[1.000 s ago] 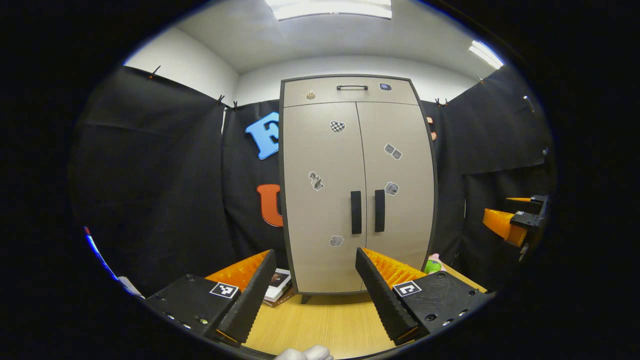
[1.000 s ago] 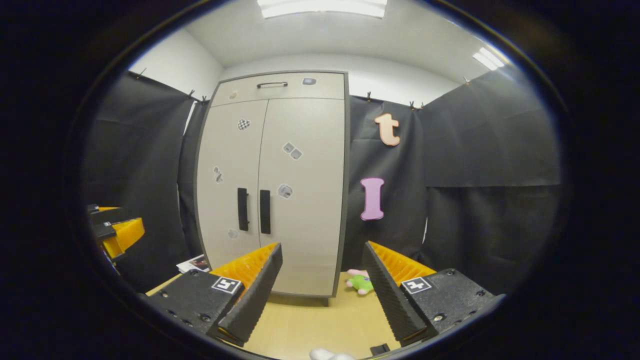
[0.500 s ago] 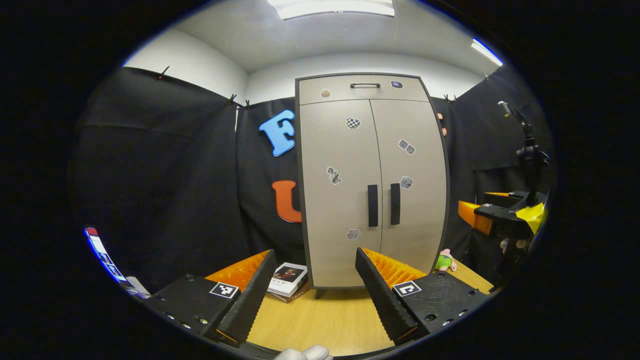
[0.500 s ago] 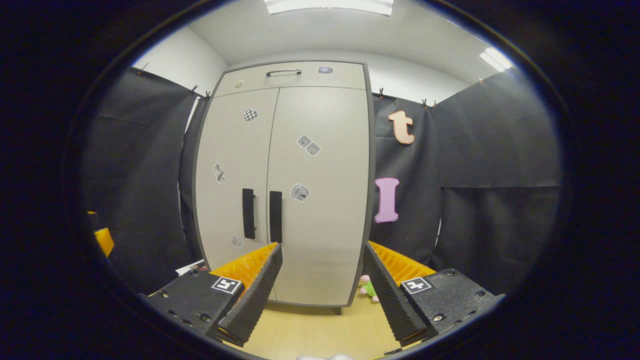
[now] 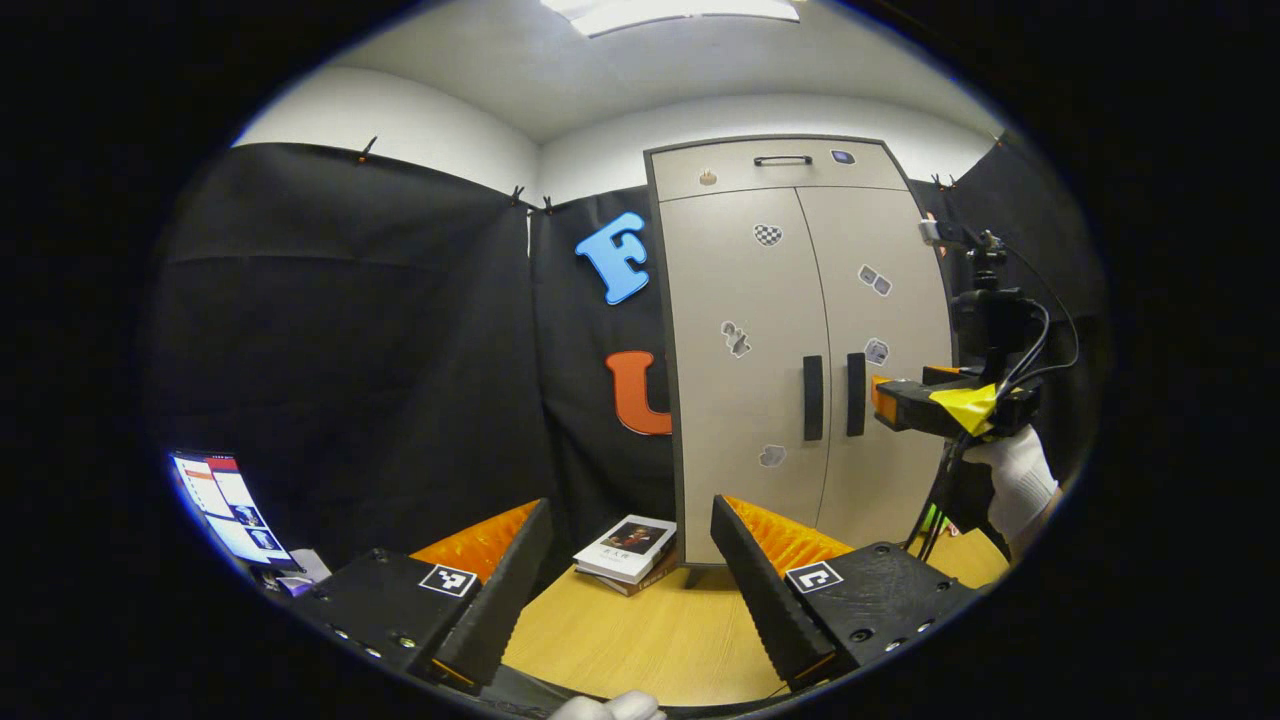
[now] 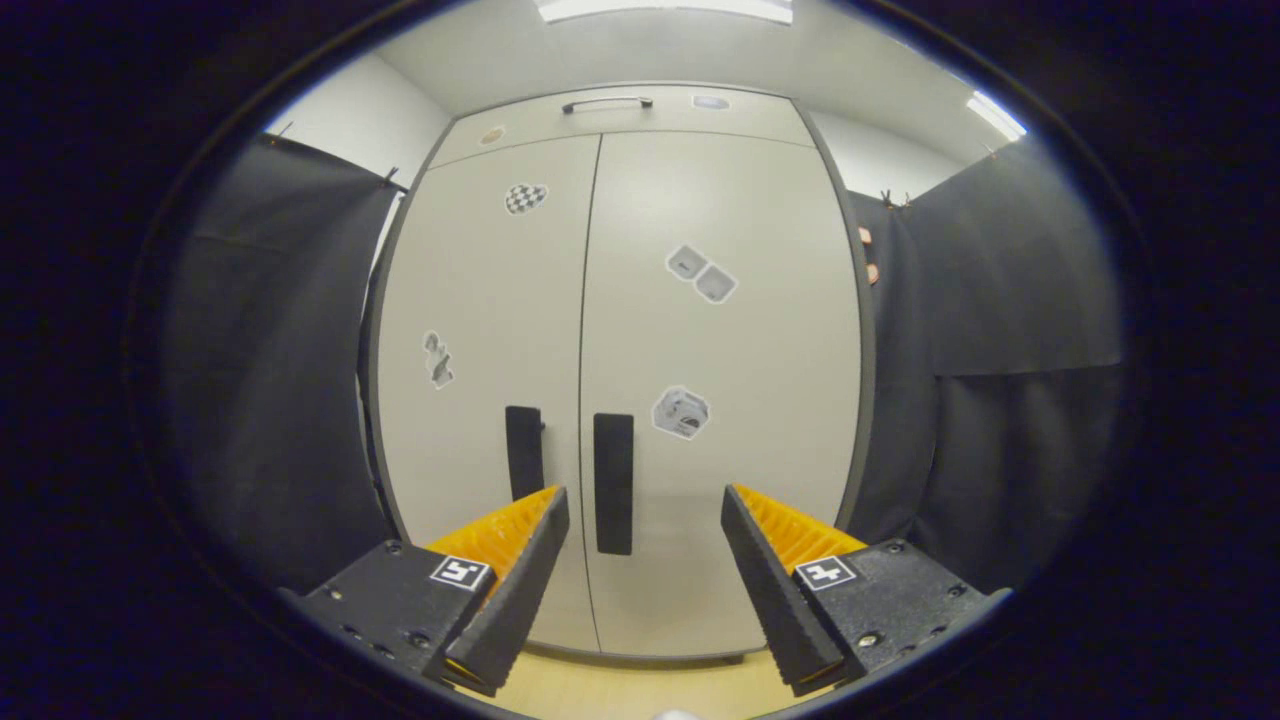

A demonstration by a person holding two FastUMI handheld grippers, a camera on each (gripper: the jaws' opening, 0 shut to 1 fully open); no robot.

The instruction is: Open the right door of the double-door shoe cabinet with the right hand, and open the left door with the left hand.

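Both doors shut. Right gripper point(image 6: 640, 585) nearer, fingers apart, with upright right door handle point(image 6: 613, 483) just ahead, slightly left of centre. Left gripper point(image 5: 628, 585) apart too, farther back over worktop point(image 5: 640, 640); shoe cabinet point(image 5: 800, 350) ahead-right.

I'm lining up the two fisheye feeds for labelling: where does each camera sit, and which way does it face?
Left gripper view: rides the left gripper, set back, facing the shoe cabinet from its left; own open fingers low, plus the right gripper and a gloved hand near the handles.
Right gripper view: rides the right gripper, close to the closed doors, aimed at the right door's handle; own open fingers low.
Shared: cabinet, both handles, stickers.
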